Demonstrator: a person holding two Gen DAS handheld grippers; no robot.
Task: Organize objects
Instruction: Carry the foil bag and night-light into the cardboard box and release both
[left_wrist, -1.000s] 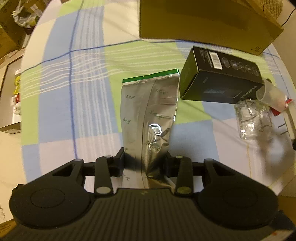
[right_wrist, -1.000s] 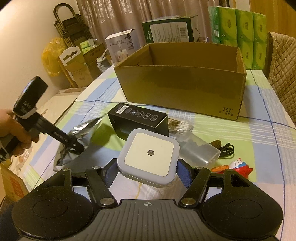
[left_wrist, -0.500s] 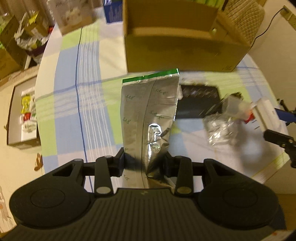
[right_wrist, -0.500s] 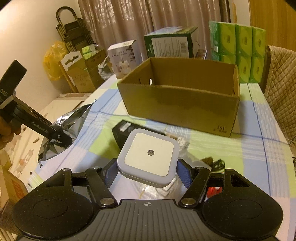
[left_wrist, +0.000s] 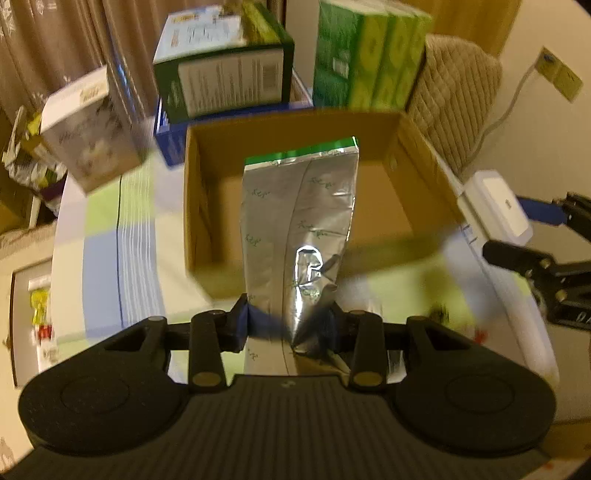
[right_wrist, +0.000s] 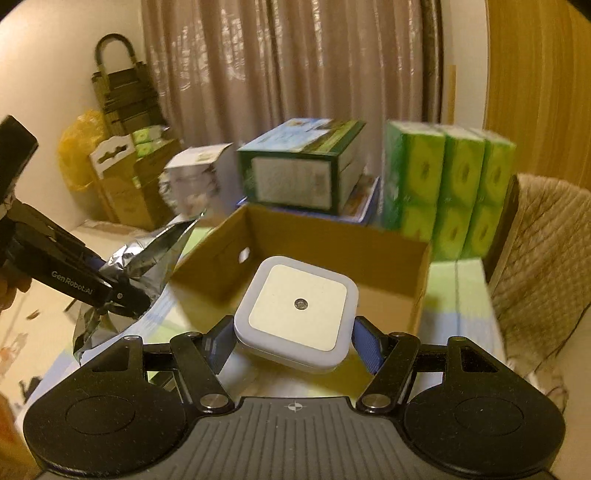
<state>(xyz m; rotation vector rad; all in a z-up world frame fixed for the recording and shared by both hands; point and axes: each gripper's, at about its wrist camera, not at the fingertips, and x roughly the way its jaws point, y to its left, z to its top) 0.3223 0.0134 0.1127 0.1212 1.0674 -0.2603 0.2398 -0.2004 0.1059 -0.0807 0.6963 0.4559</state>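
Note:
My left gripper (left_wrist: 290, 325) is shut on a silver foil pouch (left_wrist: 299, 221) with a green top edge, held up over the open cardboard box (left_wrist: 207, 147). In the right wrist view the same pouch (right_wrist: 147, 258) and left gripper (right_wrist: 127, 299) hang at the left, beside the box's near left corner. My right gripper (right_wrist: 293, 341) is shut on a white square night light (right_wrist: 297, 308) in front of the box (right_wrist: 391, 254). In the left wrist view that night light (left_wrist: 496, 206) shows at the box's right side.
Behind the box stand a green carton (right_wrist: 299, 173), a white carton (left_wrist: 88, 129) and green tissue packs (right_wrist: 450, 192). A quilted chair back (right_wrist: 543, 251) is at the right. The checked tablecloth (left_wrist: 122, 236) spreads to the left of the box. A hand (right_wrist: 9, 291) holds the left gripper.
Both grippers rose and moved toward the cardboard box with the pouch and the night light. The black box and small items on the table dropped out of view.

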